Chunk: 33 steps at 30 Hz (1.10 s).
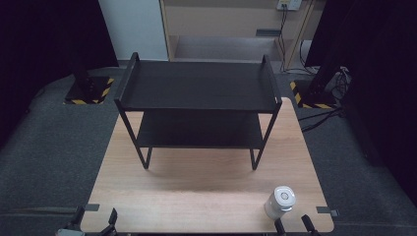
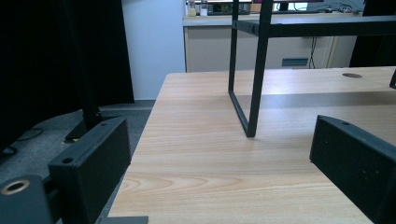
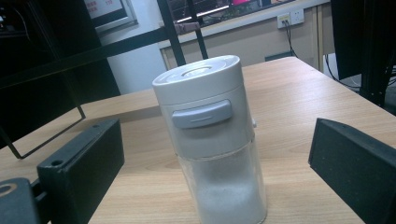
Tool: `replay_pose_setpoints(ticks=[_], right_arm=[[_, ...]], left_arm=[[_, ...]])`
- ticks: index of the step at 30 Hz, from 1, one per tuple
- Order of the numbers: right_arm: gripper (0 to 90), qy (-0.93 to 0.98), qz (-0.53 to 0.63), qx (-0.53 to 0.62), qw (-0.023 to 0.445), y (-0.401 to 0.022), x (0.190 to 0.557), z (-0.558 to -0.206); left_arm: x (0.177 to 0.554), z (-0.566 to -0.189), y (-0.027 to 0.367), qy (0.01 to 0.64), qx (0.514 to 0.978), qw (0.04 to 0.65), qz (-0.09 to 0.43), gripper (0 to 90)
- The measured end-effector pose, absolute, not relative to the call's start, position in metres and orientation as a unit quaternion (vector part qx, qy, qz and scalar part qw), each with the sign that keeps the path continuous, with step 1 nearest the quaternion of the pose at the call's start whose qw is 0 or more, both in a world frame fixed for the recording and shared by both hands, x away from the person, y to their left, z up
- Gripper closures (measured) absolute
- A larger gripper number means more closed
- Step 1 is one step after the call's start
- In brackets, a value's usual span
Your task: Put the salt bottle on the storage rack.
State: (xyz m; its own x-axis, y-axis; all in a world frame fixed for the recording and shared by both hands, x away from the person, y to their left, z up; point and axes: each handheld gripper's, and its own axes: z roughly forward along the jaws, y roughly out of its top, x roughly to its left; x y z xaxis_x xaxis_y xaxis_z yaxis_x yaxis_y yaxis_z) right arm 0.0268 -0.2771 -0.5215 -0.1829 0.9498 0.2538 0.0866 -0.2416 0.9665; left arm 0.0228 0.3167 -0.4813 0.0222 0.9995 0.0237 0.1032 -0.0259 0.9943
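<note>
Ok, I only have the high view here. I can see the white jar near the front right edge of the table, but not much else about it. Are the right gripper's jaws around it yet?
Observer: The right gripper is open, one jaw on each side of the jar, neither touching it.
Operator: Anything in the jar?
Observer: White powder fills the clear lower part; a grey tab sits on the lid's side.
Operator: And the left gripper?
Observer: The left gripper is open over bare table, facing a leg of the black rack.
</note>
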Motion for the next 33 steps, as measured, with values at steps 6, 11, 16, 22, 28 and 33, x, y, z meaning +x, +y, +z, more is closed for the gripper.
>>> replay_pose_setpoints(ticks=[6, 11, 16, 22, 28, 33], right_arm=[[3.4, 0.494, 0.588, 0.521, 0.372, -0.276, 0.023, -0.521], [3.3, 0.498, 0.582, 0.520, 0.378, -0.274, 0.022, -0.521], [3.2, 0.499, 0.577, 0.520, 0.384, -0.271, 0.022, -0.522], [3.2, 0.504, 0.573, 0.517, 0.388, -0.269, 0.023, -0.521], [3.0, 0.507, 0.569, 0.516, 0.392, -0.266, 0.024, -0.521], [3.0, 0.512, 0.561, 0.514, 0.398, -0.263, 0.023, -0.521]], left_arm=[[0.021, -0.482, 0.317, 0.513, 0.536, 0.473, 0.475, 4.3], [0.022, -0.481, 0.317, 0.513, 0.538, 0.474, 0.473, 4.3], [0.024, -0.481, 0.317, 0.511, 0.541, 0.473, 0.472, 4.3], [0.026, -0.482, 0.317, 0.511, 0.540, 0.475, 0.471, 4.3], [0.025, -0.482, 0.317, 0.511, 0.541, 0.475, 0.471, 4.4], [0.025, -0.482, 0.317, 0.511, 0.541, 0.475, 0.469, 4.3]])
